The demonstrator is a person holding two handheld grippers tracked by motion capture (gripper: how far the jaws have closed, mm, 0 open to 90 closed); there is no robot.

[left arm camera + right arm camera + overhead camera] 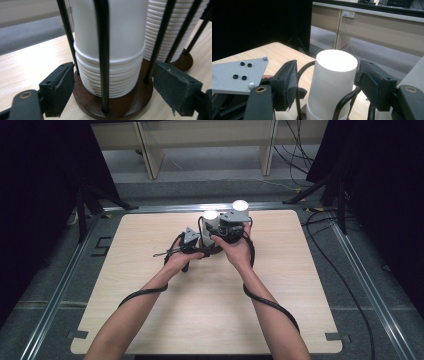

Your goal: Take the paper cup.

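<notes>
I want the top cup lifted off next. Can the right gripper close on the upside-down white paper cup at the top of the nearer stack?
Probably yes. The right gripper has its jaws astride the top white paper cup, open on both sides. The black wire rack rods curve lower down, so nothing seems to block the pads.

Pale wooden table (150, 320) under a dark-based wire rack (115, 105) of white cup stacks (112, 50)

White cup stack (334, 75) between the right gripper (329, 82) fingers (287, 82) — pads not pressing.
</notes>
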